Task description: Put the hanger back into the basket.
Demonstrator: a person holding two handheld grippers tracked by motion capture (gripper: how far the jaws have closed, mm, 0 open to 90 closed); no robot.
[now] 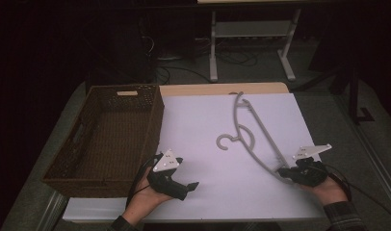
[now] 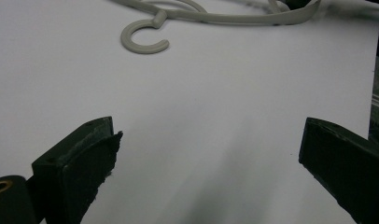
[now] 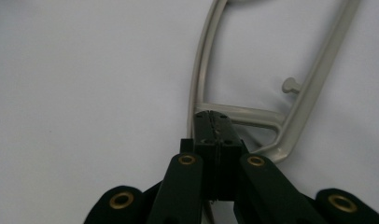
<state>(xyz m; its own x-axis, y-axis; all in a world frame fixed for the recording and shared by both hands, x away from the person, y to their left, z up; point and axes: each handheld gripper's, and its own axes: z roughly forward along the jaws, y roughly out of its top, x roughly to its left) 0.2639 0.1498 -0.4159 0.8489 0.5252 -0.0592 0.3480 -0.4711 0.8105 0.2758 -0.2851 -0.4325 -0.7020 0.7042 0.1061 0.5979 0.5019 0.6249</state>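
A dark brown rectangular basket [image 1: 107, 137] is of rough woven wicker. The grey hanger [image 1: 254, 134] looks like smooth matt plastic. The white surface [image 1: 203, 144] is smooth and matt, with a pale wooden edge at its far side.

Your left gripper [image 1: 191, 186] is a black body topped by a grey three-cornered plate dotted with small dark holes; its jaws are thick black blocks, the pad on one frayed at its edge, with a brass-ringed pivot beside it. A dark cable loops from it. Your right gripper [image 1: 282, 172] matches: black linkage arms with brass-ringed screws, grey plate, trailing black cable. Your cuffs are dark plaid, dimly lit
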